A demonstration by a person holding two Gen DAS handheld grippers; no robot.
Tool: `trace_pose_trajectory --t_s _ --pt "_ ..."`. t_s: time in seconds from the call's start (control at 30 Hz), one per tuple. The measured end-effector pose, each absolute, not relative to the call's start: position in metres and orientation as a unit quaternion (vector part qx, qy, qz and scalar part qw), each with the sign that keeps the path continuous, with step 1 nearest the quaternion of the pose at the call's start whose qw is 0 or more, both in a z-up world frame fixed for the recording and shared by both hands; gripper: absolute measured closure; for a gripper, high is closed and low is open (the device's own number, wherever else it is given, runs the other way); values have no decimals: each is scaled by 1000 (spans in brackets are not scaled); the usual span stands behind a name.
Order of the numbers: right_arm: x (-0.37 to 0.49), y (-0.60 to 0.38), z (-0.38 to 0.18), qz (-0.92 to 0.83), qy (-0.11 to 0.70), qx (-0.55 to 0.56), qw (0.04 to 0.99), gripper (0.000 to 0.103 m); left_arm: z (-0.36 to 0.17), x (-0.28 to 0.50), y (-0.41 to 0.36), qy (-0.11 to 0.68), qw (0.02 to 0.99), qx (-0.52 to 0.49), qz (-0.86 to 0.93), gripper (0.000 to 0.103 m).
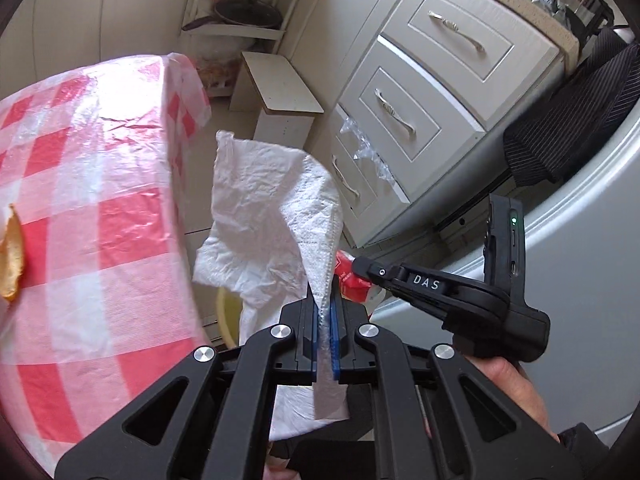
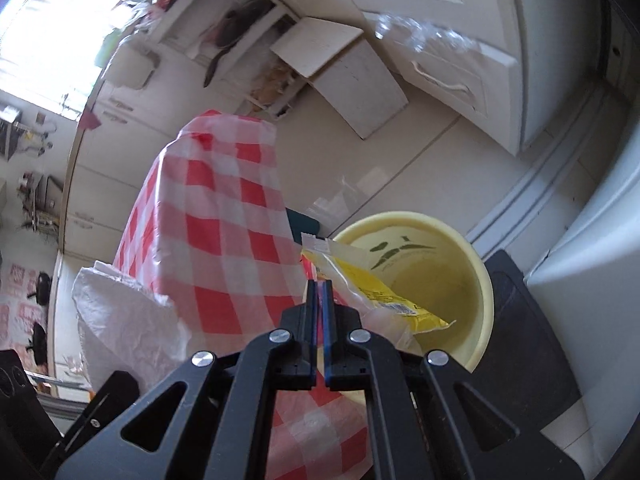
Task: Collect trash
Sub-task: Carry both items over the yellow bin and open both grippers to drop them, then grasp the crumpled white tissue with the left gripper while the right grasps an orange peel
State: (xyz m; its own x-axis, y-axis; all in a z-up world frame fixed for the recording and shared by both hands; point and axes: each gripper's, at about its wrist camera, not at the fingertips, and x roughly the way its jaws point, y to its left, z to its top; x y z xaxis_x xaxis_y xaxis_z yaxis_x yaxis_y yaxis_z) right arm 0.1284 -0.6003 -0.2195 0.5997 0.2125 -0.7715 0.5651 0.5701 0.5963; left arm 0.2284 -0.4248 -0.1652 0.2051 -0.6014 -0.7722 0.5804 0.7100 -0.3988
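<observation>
In the left wrist view my left gripper (image 1: 327, 280) is shut on a crumpled white paper towel (image 1: 264, 208), which hangs in the air beside the table's edge. A sliver of the yellow bin (image 1: 226, 314) shows under it on the floor. My right gripper (image 1: 359, 268) reaches in from the right with a red wrapper (image 1: 347, 280) at its tip. In the right wrist view my right gripper (image 2: 320, 285) is shut on that wrapper (image 2: 380, 292), yellow on this side, just over the mouth of the yellow bin (image 2: 400, 216). The paper towel (image 2: 120, 312) hangs at the left.
A table with a red-and-white checked cloth (image 1: 88, 200) stands close on the left, with an orange peel (image 1: 12, 256) on it. White drawers (image 1: 400, 120) and a low white stool (image 1: 280, 88) lie ahead. A grey appliance (image 1: 580, 240) is at the right. A dark mat (image 2: 516, 340) lies by the bin.
</observation>
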Motion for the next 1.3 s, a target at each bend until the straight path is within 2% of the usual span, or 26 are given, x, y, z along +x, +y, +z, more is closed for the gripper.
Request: trace_pose_trajectory --t_s 0.07,0.13,0.17,0.3,0.4,0.67,1.07,1.3 --pt "125 -604 -224 -123 440 459 762 95 -174 231 -439 511 774 -2 -373 98" --pt "123 -605 -223 -127 438 460 762 66 -183 233 -449 520 773 9 -364 97" --pt "122 -606 -220 -133 435 452 768 63 -187 234 -455 525 771 16 -360 92" --pt "119 -609 -212 -138 422 440 780 62 -186 231 -458 513 788 40 -338 58" --pt "117 -611 -211 -138 413 448 781 60 -178 223 -453 495 802 61 -329 50" --pt "124 -601 -195 -136 405 427 797 54 -153 202 -419 462 829 95 -301 41" --pt "140 -570 -164 -120 393 381 828 49 -115 171 -350 422 860 115 -261 35" --pt "151 -548 -151 -105 392 354 843 48 -111 164 -318 424 866 110 -242 33"
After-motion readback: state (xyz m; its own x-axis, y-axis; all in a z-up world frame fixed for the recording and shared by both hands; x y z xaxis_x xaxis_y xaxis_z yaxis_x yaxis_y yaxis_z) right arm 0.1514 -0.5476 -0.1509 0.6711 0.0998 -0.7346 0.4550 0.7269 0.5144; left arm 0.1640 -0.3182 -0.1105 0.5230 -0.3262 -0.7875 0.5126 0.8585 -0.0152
